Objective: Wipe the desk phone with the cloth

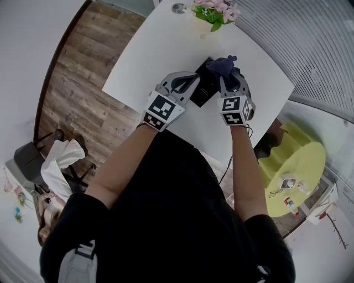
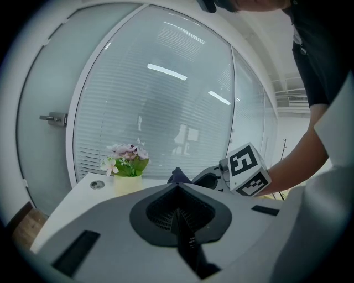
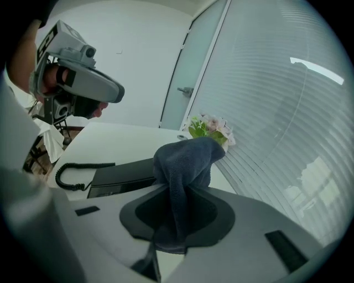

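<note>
White and broad, the flat-topped table fills the upper middle of the head view over a brown wood-plank floor, with a frosted, slatted curved glass wall behind it. Near the table's front edge lies the black flat-bodied desk phone, and the right gripper view shows its dark slab with a black coiled cord looping off its near end onto the tabletop. The grey left gripper is held low at the phone's left side, its tip overlapping that edge from above, though contact cannot be told. In its own view the jaws are pressed together with nothing between them. The grey right gripper sits just beside it over the phone's right part. Its jaws are clamped on the dark blue fleecy cloth, which stands up out of the grip in a bunched, folded-over peak. From above that peak rises at the phone's far end, and from the left gripper only its tip shows. At the table's far edge stands a pale yellow pot of pink and white flowers with green leaves, also seen at the top of the head view and just behind the cloth in the right gripper view. Just beside the pot lies a small grey round disc, flat on the table.
</note>
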Motion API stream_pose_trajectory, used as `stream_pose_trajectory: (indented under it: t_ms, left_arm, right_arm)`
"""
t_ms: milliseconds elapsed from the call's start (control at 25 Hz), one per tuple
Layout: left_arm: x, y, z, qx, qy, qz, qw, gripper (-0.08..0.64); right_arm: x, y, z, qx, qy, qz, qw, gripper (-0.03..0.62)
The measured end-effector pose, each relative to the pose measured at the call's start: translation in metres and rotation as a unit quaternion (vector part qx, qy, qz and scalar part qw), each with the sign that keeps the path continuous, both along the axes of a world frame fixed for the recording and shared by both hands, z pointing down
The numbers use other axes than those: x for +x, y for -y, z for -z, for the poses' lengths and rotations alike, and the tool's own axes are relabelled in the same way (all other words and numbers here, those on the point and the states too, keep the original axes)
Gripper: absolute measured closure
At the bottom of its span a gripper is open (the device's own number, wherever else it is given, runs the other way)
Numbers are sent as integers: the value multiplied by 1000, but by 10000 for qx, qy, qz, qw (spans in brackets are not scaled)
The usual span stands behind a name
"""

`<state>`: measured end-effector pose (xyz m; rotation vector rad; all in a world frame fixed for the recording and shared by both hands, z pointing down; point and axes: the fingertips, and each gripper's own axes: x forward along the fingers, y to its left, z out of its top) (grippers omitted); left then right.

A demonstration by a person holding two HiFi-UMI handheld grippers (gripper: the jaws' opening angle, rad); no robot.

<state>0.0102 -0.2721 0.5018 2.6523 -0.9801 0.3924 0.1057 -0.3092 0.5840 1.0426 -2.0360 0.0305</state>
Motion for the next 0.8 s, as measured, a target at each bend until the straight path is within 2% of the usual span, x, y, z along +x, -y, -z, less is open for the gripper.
stream_pose_trajectory:
  t_ms: [200, 800]
  left_arm:
    - [-3, 1, -8, -83, -3, 1, 10000, 549]
    - [3, -10, -17, -139, 39, 51, 9999, 549]
  right_arm:
    - [-3, 0, -7, 210, -333, 253, 9989, 503]
    - [-7, -13, -14, 118, -436, 324, 9985, 506]
